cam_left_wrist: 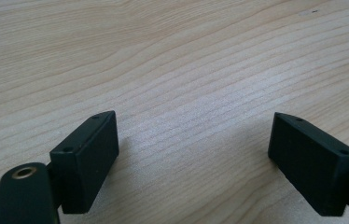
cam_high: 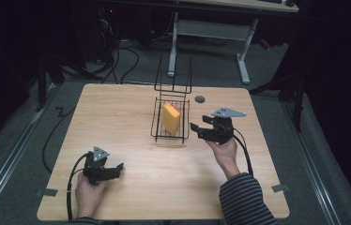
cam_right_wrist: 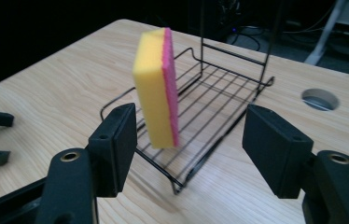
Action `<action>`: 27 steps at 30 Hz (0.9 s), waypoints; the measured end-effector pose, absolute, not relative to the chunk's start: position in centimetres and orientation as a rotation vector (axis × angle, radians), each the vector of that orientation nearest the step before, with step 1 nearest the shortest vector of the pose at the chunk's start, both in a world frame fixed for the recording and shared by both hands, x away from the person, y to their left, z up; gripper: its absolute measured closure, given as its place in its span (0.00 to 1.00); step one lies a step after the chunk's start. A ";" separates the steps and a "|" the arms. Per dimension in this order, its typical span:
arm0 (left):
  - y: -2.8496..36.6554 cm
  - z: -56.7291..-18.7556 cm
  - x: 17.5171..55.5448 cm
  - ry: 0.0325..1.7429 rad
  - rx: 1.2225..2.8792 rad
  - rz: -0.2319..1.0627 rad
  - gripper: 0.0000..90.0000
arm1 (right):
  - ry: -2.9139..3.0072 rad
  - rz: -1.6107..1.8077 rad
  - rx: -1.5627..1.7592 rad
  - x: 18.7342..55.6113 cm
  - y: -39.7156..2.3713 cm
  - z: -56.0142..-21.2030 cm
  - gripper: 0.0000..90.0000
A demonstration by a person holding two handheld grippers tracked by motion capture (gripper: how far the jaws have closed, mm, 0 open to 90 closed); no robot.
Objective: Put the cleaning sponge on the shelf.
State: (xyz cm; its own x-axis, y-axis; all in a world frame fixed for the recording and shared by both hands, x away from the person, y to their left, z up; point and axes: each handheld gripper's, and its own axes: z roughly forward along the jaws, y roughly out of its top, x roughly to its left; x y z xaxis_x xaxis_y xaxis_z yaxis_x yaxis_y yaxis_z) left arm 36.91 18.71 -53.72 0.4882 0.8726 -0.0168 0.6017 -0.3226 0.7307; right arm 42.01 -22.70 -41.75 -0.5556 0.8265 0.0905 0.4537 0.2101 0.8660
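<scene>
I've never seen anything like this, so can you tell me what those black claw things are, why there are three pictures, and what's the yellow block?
A person holds a hand-held gripper in each hand: the left hand-held gripper and the right hand-held gripper. Both are open and hold nothing. One picture looks down from above the wooden table. The other two come from small cameras riding on each gripper, looking along its black jaws. The yellow block is a sponge with a pink side, standing on edge in a black wire rack, just past the right gripper's jaws.
</scene>
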 end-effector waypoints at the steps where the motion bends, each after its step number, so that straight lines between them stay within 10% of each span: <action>1: 18.7 -53.7 36.9 1.211 2.047 0.505 0.19 | 2.094 1.285 1.189 41.8 -22.9 -41.6 0.40; 27: 18.7 -53.7 36.9 1.211 2.048 0.505 0.19 | 2.018 1.319 1.241 37.9 -27.9 -42.3 0.43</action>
State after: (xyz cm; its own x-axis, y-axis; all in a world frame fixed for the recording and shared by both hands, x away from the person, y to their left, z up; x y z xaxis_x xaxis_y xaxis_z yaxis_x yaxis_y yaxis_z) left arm 36.91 18.71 -53.72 0.4882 0.8725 -0.0168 0.6017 -0.3226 0.7307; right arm 37.89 -27.91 -42.35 -0.5089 0.8531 0.1149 0.4473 0.1480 0.8820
